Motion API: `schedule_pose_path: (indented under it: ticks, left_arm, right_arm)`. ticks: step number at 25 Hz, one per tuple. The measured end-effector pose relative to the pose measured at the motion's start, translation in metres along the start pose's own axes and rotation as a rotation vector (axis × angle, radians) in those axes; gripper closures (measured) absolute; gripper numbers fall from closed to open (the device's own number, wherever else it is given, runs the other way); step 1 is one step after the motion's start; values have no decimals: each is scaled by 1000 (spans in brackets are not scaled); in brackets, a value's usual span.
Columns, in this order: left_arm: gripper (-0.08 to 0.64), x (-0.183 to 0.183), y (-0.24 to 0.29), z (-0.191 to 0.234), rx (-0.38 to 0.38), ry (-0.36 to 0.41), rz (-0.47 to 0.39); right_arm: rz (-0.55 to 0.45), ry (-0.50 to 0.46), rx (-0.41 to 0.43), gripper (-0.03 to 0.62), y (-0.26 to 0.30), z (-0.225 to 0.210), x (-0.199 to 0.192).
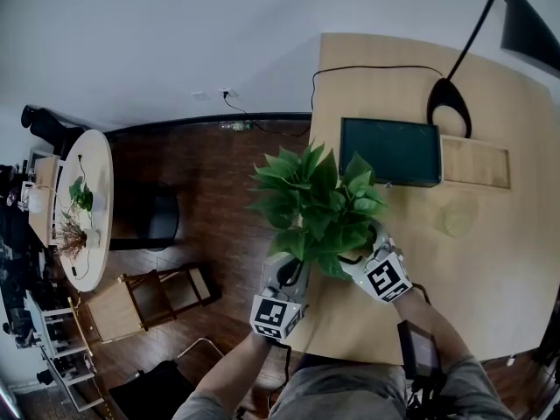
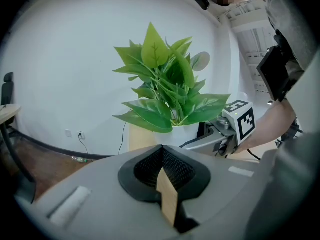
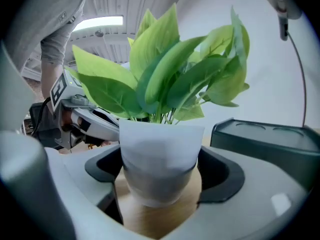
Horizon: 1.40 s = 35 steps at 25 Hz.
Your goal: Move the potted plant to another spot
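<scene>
The potted plant (image 1: 319,204) has broad green leaves that hide its white pot in the head view; it stands near the front left corner of the light wooden table (image 1: 490,261). In the right gripper view the white pot (image 3: 159,154) sits between the two black jaw pads, which lie against its sides, so my right gripper (image 3: 160,171) is shut on it. My left gripper (image 1: 293,274) is just left of the plant at the table's edge. Its jaws meet with nothing between them (image 2: 162,171). In that view the pot (image 2: 182,134) is just ahead, the right gripper's marker cube (image 2: 240,121) beside it.
A dark green box (image 1: 389,151) stands behind the plant, with a pale wooden board (image 1: 477,163) to its right and a black lamp foot with cable (image 1: 448,103) further back. Left of the table is dark wooden floor with a round white table (image 1: 92,199) and a wooden rack (image 1: 153,300).
</scene>
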<state>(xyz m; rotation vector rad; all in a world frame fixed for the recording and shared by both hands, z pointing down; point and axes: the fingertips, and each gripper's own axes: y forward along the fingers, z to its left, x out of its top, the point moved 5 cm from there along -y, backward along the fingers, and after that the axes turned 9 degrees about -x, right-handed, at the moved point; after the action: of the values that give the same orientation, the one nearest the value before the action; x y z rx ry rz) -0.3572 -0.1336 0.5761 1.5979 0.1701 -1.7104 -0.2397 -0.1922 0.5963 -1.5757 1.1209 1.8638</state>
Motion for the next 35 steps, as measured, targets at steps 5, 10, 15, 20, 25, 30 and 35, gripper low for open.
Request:
schedule_pose_path:
  ticks: [5, 10, 15, 20, 25, 30, 35]
  left_arm:
    - [560, 3, 11, -9, -17, -8, 3]
    - [560, 10, 28, 1, -21, 4, -18]
    - [560, 12, 24, 11, -41, 20, -47]
    - [560, 20, 23, 6, -110, -5, -98]
    - [386, 21, 25, 25, -197, 31, -81]
    - [305, 15, 39, 7, -382, 187, 12]
    - [337, 24, 51, -5, -476, 279, 47]
  right_arm:
    - [-15, 6, -3, 123, -9, -4, -2]
    - [-10, -2, 4, 126, -11, -7, 0]
    - [4, 14, 1, 126, -5, -4, -4]
    - [-1, 33, 4, 127, -8, -8, -6]
    - [1, 32, 21, 129, -7, -10, -11]
    - [15, 17, 57, 130, -24, -14, -20]
    - [37, 16, 66, 133, -26, -24, -22]
